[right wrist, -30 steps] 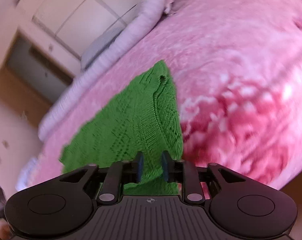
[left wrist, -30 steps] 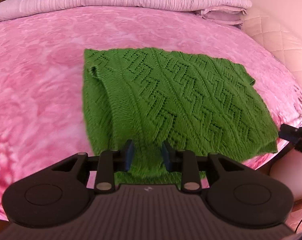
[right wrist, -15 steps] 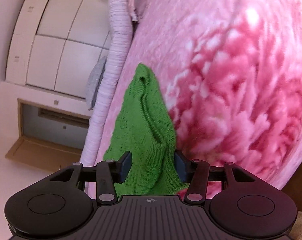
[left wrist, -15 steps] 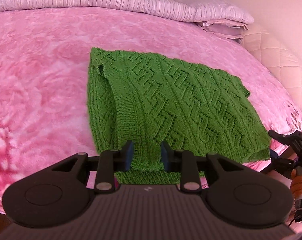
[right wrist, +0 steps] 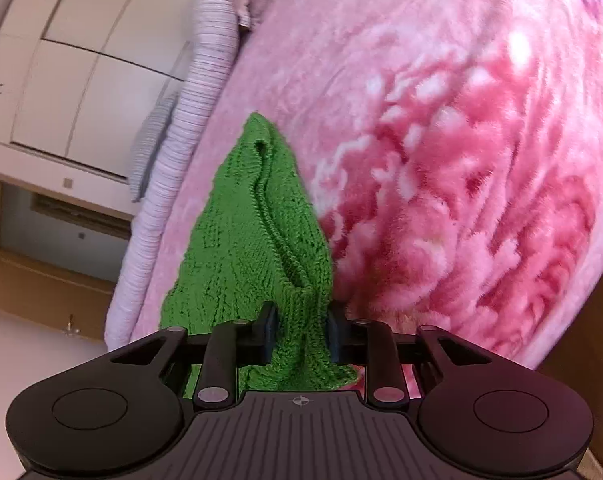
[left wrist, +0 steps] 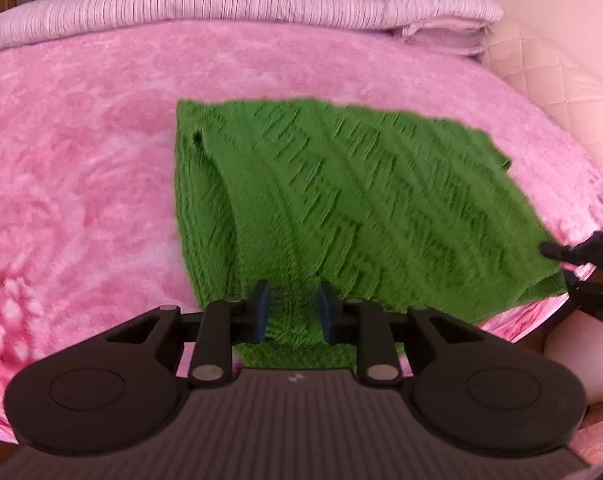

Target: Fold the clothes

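Observation:
A green knitted sweater [left wrist: 341, 200] lies folded on a pink fleece blanket [left wrist: 81, 200], with one narrow flap turned over along its left side. My left gripper [left wrist: 293, 312] is at the sweater's near edge, its blue pads closed on a bunch of the knit. In the right wrist view the sweater [right wrist: 253, 240] runs away from me, and its ribbed hem is pinched in my right gripper [right wrist: 301, 332]. That right gripper [left wrist: 573, 256] also shows in the left wrist view, at the sweater's near right corner.
A ribbed lilac duvet and pillows [left wrist: 221, 4] line the far end of the bed. A quilted cream panel [left wrist: 561, 92] stands to the right. White wardrobe doors [right wrist: 81, 60] and a wooden floor show beyond the bed. The blanket's near edge drops off beside my right gripper.
My right gripper let go of the hem and spread wide half a second ago, and has now closed on it again. The left gripper kept its hold, and its view is now blurred by motion.

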A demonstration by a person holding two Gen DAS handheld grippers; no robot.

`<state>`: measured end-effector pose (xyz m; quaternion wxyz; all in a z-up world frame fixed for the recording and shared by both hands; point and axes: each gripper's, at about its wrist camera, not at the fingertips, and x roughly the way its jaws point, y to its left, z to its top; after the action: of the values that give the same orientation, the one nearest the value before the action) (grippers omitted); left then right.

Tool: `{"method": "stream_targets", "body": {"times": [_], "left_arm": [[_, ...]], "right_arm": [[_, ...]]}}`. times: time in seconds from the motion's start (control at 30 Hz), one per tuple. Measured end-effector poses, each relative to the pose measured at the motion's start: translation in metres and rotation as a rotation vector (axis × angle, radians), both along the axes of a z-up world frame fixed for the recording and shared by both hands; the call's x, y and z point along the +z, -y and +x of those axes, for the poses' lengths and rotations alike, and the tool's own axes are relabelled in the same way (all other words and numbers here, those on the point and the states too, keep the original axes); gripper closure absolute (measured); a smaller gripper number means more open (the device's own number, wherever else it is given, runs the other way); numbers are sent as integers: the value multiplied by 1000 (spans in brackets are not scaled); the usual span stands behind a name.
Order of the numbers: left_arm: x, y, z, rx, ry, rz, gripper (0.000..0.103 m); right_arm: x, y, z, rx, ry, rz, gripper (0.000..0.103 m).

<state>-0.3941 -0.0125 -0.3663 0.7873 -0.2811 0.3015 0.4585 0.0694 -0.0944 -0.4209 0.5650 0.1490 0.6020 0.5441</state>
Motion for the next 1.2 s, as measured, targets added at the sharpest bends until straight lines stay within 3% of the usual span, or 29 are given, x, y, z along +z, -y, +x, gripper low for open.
{"method": "stream_targets", "body": {"times": [0.2,0.3,0.47,0.53,0.6,0.67,0.73,0.83,0.87,1.0,1.07,1.17,1.2], "left_arm": [[-16,-4,-1,-5,-18,-21,83],[-15,-2,0,-7,-19,-7,83],[-14,-10,-13,16,59,-60,83],[-12,-13,-22,38,113,-90,84],[-8,-12,-32,57,158,-101,84],[-4,-9,-42,77,186,-103,84],[0,-6,-52,95,208,-103,84],[0,-3,-64,115,242,-120,84],[0,-2,-68,122,253,-126,84],[1,2,-83,149,299,-149,84],[2,4,-91,162,322,-161,84],[2,5,-97,173,358,-177,84],[3,4,-97,172,370,-181,84]], "right_arm": [[-7,-2,-2,-28,-42,2,76],[-6,0,-4,-15,-15,4,76],[16,-23,-21,58,166,-91,86],[34,-29,-35,110,309,-141,88],[61,-30,-76,209,618,-127,89],[91,-30,-130,320,919,-2,89],[114,-26,-180,433,1132,159,89],[127,-17,-239,645,1169,417,90],[122,-17,-252,704,1139,438,89],[84,-31,-297,894,1000,384,84],[65,-45,-302,922,916,327,76],[72,-39,-303,920,861,345,59],[78,-40,-298,918,840,350,59]]}}
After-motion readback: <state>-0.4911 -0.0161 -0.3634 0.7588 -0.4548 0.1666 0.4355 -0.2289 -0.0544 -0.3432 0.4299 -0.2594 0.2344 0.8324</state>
